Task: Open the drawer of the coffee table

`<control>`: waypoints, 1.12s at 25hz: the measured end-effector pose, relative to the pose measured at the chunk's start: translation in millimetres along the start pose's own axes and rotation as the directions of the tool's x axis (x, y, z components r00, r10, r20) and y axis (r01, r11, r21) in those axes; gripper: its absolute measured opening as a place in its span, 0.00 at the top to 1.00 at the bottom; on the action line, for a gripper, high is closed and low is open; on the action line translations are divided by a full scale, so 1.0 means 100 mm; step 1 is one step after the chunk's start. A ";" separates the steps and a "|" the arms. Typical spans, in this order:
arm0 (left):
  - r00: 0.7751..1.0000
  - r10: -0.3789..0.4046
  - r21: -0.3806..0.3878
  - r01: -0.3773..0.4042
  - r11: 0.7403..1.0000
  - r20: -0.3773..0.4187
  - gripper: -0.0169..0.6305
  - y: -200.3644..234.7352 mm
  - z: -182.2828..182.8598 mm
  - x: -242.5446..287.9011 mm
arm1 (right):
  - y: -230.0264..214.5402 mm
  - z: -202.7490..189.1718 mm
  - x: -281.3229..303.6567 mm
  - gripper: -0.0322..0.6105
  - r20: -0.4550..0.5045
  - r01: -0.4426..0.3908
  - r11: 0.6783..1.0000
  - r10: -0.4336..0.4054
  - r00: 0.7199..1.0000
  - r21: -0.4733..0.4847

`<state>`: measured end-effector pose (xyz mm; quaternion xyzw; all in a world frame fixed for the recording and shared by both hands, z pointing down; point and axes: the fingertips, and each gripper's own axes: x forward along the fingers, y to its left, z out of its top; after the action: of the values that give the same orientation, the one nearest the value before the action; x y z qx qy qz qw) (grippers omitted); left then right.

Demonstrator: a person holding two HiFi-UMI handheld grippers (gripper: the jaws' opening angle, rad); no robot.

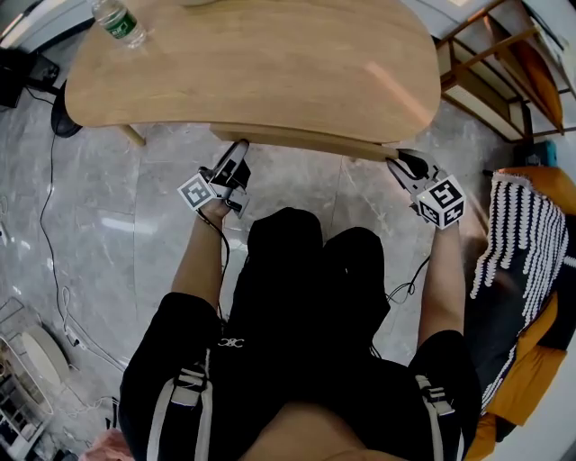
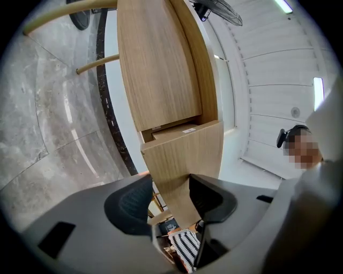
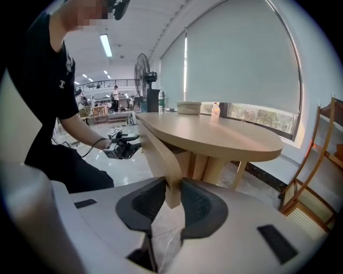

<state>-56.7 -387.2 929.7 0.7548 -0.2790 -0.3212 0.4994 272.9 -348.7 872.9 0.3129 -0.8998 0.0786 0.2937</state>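
- Drawer front: long wood panel under near edge of coffee table. It runs from L gripper to R gripper, one at each end. L gripper view shows a bit of drawer box behind the panel, so it looks a little way out (my read, not certain).
- R gripper: clenched on panel's end corner. Both pads look pressed to its faces. Only the corner sits btw them; rest of panel runs off beyond the tips.
- L gripper: jaws wide apart w/ panel btw them. Gap shows on one side; other pad is at or just beside the wood. Not gripping, as I read it.
- Risk 1: pull w/ only R end clamped → drawer skews & jams.
- Risk 2: R hold is on a small corner → pads could slide off the end once load comes.
- Risk 3: L jaws loose → they slip off if pull starts before they close.
- Behind both grippers: person's knees, near → little room for drawer travel, front may hit legs.
- Far beyond L gripper's tips: water bottle at tabletop corner. A jerk from a stuck drawer could knock it over.
- Out to R gripper's outer side: striped throw, well apart, no concern.
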 end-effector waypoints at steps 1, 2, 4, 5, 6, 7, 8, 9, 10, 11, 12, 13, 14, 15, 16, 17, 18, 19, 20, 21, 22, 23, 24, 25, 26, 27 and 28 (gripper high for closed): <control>1.000 0.000 -0.001 0.000 1.000 -0.006 0.63 0.00 -0.02 -0.03 | 0.03 -0.01 -0.01 0.78 -0.006 -0.010 1.000 0.010 1.000 -0.006; 1.000 0.002 0.000 -0.002 1.000 -0.013 0.63 -0.01 -0.03 -0.06 | 0.06 -0.02 -0.03 0.78 -0.012 -0.020 1.000 0.019 1.000 -0.013; 0.999 0.006 0.011 -0.005 1.000 -0.032 0.63 -0.02 -0.07 -0.13 | 0.14 -0.04 -0.07 0.79 -0.020 -0.038 0.999 0.038 0.999 -0.022; 0.999 0.008 0.017 -0.007 1.000 -0.043 0.63 -0.03 -0.10 -0.17 | 0.17 -0.05 -0.09 0.79 -0.023 -0.046 0.999 0.045 0.999 -0.027; 0.999 0.010 0.022 -0.009 1.000 -0.054 0.63 -0.04 -0.13 -0.20 | 0.21 -0.06 -0.11 0.79 -0.026 -0.052 0.998 0.051 0.998 -0.030; 0.998 0.013 0.024 -0.011 1.000 -0.064 0.64 -0.05 -0.16 -0.24 | 0.25 -0.07 -0.14 0.79 -0.029 -0.056 0.998 0.055 0.998 -0.034; 0.997 0.015 0.026 -0.013 1.000 -0.073 0.64 -0.06 -0.18 -0.28 | 0.29 -0.09 -0.16 0.79 -0.032 -0.060 0.998 0.059 0.998 -0.036; 0.996 0.016 0.027 -0.014 1.000 -0.082 0.64 -0.08 -0.20 -0.31 | 0.33 -0.10 -0.17 0.79 -0.035 -0.063 0.997 0.062 0.997 -0.038; 0.996 0.016 0.030 -0.013 0.999 -0.091 0.64 -0.09 -0.21 -0.34 | 0.36 -0.10 -0.18 0.79 -0.037 -0.067 0.997 0.065 0.997 -0.038; 0.995 0.016 0.035 -0.012 0.999 -0.100 0.64 -0.11 -0.21 -0.36 | 0.39 -0.11 -0.19 0.79 -0.039 -0.070 0.997 0.069 0.997 -0.038; 0.994 0.018 0.039 -0.014 0.999 -0.108 0.64 -0.12 -0.23 -0.38 | 0.41 -0.11 -0.20 0.79 -0.040 -0.074 0.997 0.072 0.997 -0.038; 0.993 0.025 0.037 -0.021 0.999 -0.118 0.64 -0.11 -0.24 -0.41 | 0.44 -0.12 -0.21 0.79 -0.041 -0.078 0.996 0.076 0.996 -0.038; 0.991 0.032 0.033 -0.028 0.999 -0.128 0.64 -0.10 -0.27 -0.44 | 0.46 -0.13 -0.23 0.79 -0.043 -0.082 0.996 0.080 0.996 -0.039; 0.990 0.037 0.031 -0.033 0.999 -0.138 0.64 -0.11 -0.29 -0.47 | 0.49 -0.14 -0.25 0.79 -0.046 -0.086 0.995 0.084 0.995 -0.041; 0.989 0.039 0.031 -0.035 0.999 -0.145 0.64 -0.12 -0.31 -0.50 | 0.52 -0.15 -0.27 0.79 -0.051 -0.089 0.995 0.087 0.995 -0.045; 0.988 0.037 0.031 -0.033 0.999 -0.151 0.64 -0.15 -0.33 -0.52 | 0.55 -0.16 -0.29 0.79 -0.056 -0.094 0.994 0.091 0.994 -0.048; 0.987 0.031 0.033 -0.027 0.999 -0.155 0.64 -0.18 -0.34 -0.53 | 0.58 -0.16 -0.30 0.79 -0.063 -0.099 0.994 0.095 0.993 -0.051; 0.987 0.025 0.036 -0.020 0.999 -0.160 0.64 -0.22 -0.36 -0.55 | 0.61 -0.17 -0.32 0.79 -0.069 -0.104 0.993 0.100 0.993 -0.053; 0.986 0.023 0.036 -0.018 0.999 -0.164 0.64 -0.23 -0.37 -0.57 | 0.64 -0.18 -0.34 0.80 -0.075 -0.109 0.993 0.105 0.992 -0.053; 0.985 0.027 0.036 -0.021 0.999 -0.168 0.64 -0.24 -0.39 -0.60 | 0.67 -0.19 -0.36 0.80 -0.078 -0.113 0.992 0.109 0.991 -0.052; 0.985 0.034 0.036 -0.028 0.999 -0.172 0.64 -0.24 -0.40 -0.62 | 0.69 -0.19 -0.37 0.80 -0.079 -0.116 0.992 0.112 0.991 -0.050; 0.984 0.037 0.039 -0.030 0.999 -0.175 0.64 -0.26 -0.41 -0.63 | 0.71 -0.20 -0.39 0.80 -0.078 -0.118 0.992 0.114 0.990 -0.047; 0.984 0.034 0.046 -0.026 0.999 -0.177 0.64 -0.29 -0.42 -0.63 | 0.72 -0.20 -0.39 0.80 -0.078 -0.118 0.992 0.115 0.990 -0.045; 0.983 0.035 0.049 -0.027 0.998 -0.179 0.64 -0.30 -0.42 -0.63 | 0.74 -0.21 -0.40 0.80 -0.080 -0.117 0.992 0.113 0.990 -0.044; 0.982 0.044 0.052 -0.035 0.998 -0.181 0.64 -0.29 -0.43 -0.64 | 0.75 -0.22 -0.39 0.80 -0.086 -0.113 0.993 0.109 0.990 -0.046; 0.981 0.056 0.059 -0.046 0.997 -0.184 0.64 -0.28 -0.43 -0.66 | 0.76 -0.23 -0.39 0.79 -0.094 -0.108 0.993 0.103 0.990 -0.049; 0.980 0.069 0.065 -0.058 0.996 -0.186 0.64 -0.25 -0.43 -0.67 | 0.77 -0.24 -0.38 0.79 -0.103 -0.104 0.993 0.098 0.990 -0.053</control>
<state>-64.3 -303.8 932.7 0.7870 -0.2638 -0.2237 0.5109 261.8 -260.6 874.0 0.2540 -0.9006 0.0827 0.3430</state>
